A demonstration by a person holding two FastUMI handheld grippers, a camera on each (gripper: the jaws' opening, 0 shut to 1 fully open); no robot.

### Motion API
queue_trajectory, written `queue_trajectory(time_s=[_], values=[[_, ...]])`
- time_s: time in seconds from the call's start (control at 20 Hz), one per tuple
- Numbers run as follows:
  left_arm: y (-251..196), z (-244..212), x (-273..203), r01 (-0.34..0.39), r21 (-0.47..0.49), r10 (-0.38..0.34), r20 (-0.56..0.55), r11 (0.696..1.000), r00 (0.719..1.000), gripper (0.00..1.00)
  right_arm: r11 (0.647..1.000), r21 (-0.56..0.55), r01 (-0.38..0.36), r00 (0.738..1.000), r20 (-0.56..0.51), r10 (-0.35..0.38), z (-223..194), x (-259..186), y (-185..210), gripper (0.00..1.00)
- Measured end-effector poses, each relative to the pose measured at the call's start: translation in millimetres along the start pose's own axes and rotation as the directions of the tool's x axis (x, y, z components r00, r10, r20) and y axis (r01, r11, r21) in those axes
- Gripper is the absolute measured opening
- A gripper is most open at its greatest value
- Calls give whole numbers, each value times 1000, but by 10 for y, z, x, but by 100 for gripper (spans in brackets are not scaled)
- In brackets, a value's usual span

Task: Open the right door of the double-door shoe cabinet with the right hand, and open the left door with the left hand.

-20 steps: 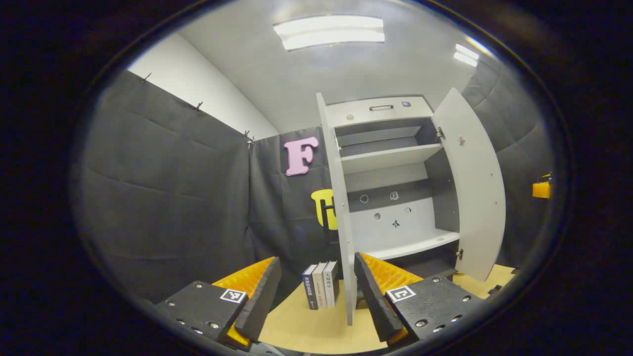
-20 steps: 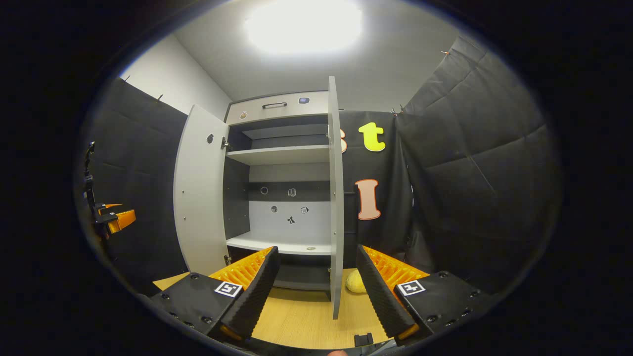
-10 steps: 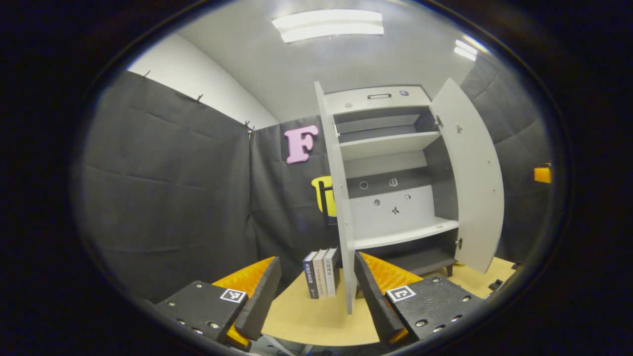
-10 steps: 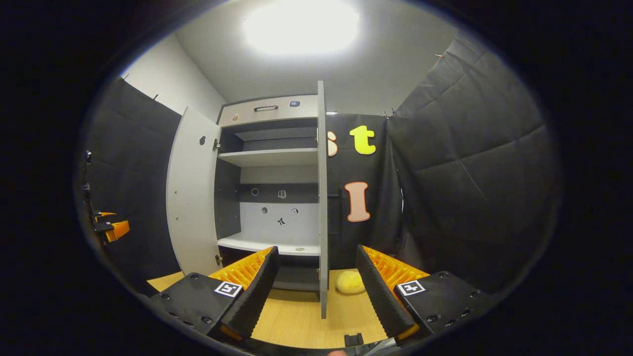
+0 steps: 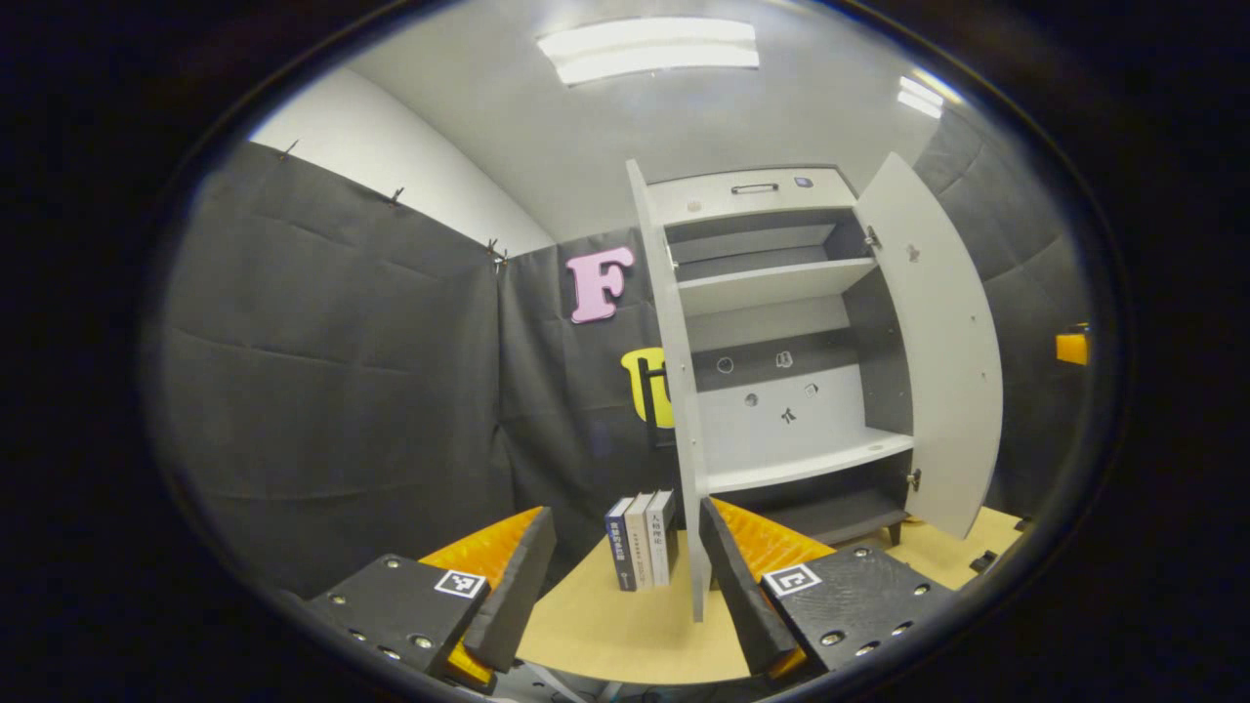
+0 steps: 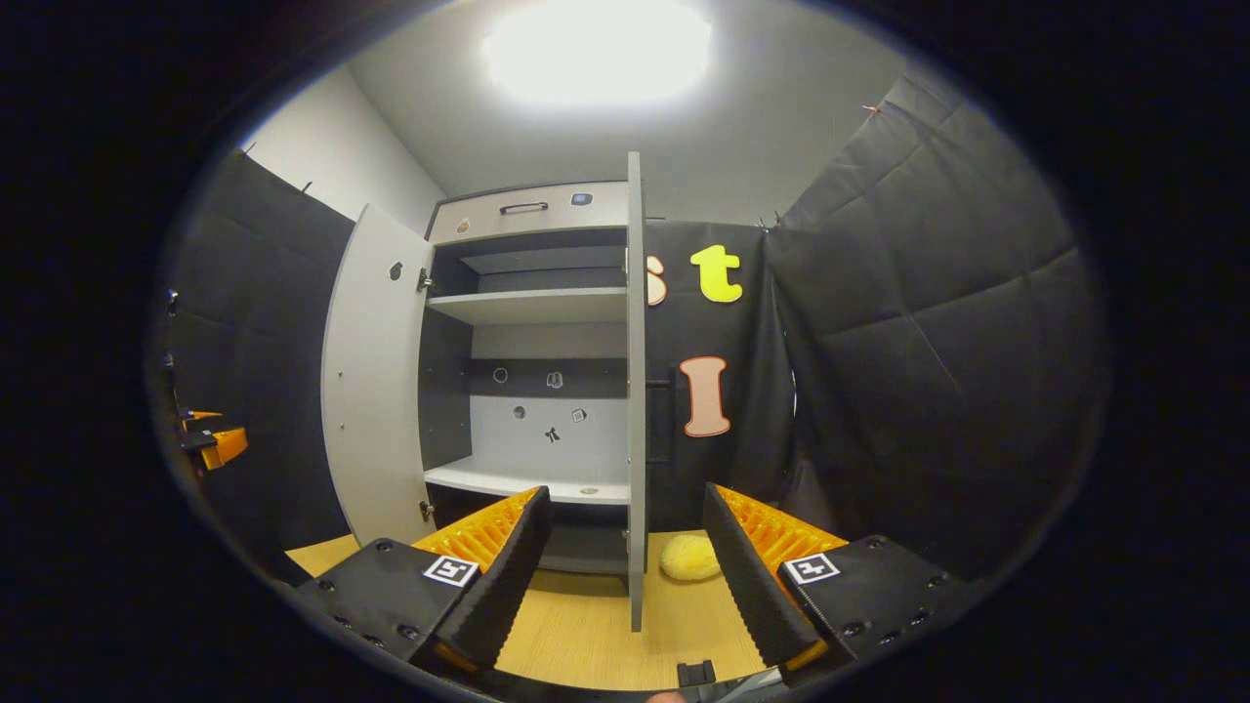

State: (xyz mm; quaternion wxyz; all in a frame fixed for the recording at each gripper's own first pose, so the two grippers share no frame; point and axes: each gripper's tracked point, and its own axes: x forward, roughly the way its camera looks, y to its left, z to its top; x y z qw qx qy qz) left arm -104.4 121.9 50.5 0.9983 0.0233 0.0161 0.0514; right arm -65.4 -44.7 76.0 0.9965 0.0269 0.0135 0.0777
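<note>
The grey double-door shoe cabinet point(image 5: 781, 283) stands on the table with both doors swung out. In the left gripper view the left door point(image 5: 684, 391) is edge-on just ahead of my left gripper point(image 5: 625, 508), which is open and holds nothing. The right door point(image 5: 942, 342) hangs wide at the right. In the right gripper view the right door point(image 6: 636, 391) is edge-on ahead of my right gripper point(image 6: 626, 491), also open and apart from it. The left door point(image 6: 376, 371) stands wide at the left. The shelves inside are bare.
Three books point(image 5: 643, 540) stand upright on the wooden table point(image 6: 586, 635), left of the left door. A yellow soft lump point(image 6: 689, 558) lies right of the right door. The other gripper shows far off at each view's side point(image 6: 210, 439) point(image 5: 1071, 347). Black cloth walls close in the booth.
Both grippers have drawn back slightly from the door edges, and the right gripper view has shifted sideways. Both stay open, and both doors stay open.
</note>
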Motion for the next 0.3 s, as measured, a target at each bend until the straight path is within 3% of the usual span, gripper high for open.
queue_trajectory(time_s=[0.3], values=[[-19,0,32,-9,6,9,-3,1000,1000,87,1000,9,4,1000,-2,-4,-20,41,-47,98]])
